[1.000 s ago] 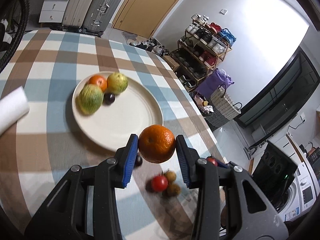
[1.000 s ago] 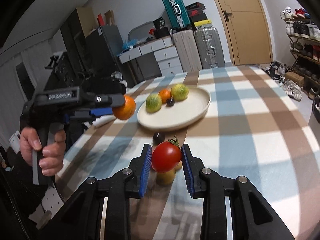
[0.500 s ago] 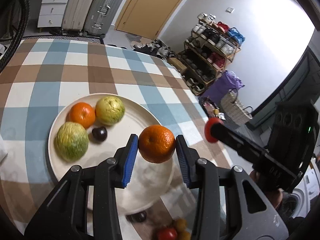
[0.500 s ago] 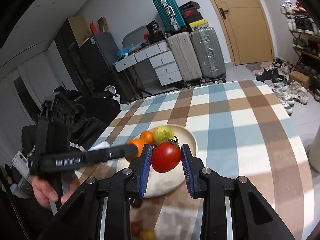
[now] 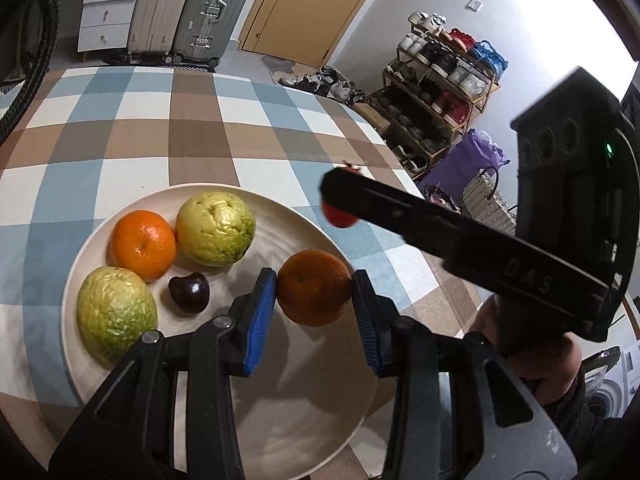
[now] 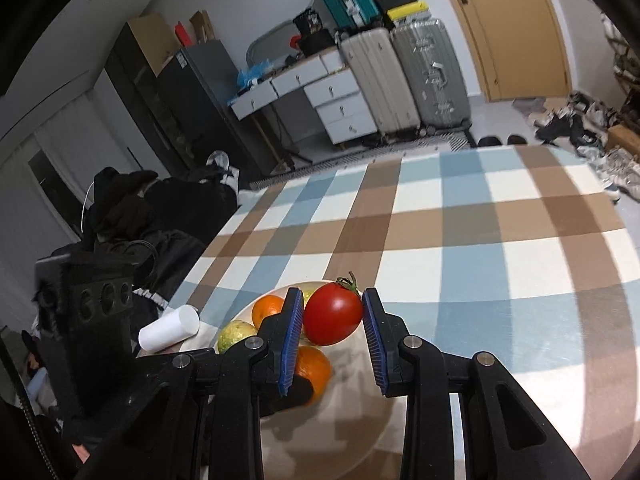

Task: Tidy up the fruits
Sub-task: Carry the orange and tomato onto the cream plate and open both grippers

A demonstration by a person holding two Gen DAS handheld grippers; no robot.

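Holding an orange (image 5: 313, 288) pinched between its blue jaws, the left gripper (image 5: 314, 312) is hanging over the near half of the plate (image 5: 280, 420). Right gripper (image 6: 332, 332) is pinching a tomato (image 6: 333, 314) over the same plate, crossing close above the left. Plate is already carrying a second orange (image 5: 143, 245), two green-yellow fruits (image 5: 216, 229) and a dark plum (image 5: 189, 292). Risks, as judged: both grippers are crowding one spot on the counter (image 5: 192, 136), so a knock could dislodge either fruit; dropped round fruit could be rolling off the shallow rim or bruising the tomato.
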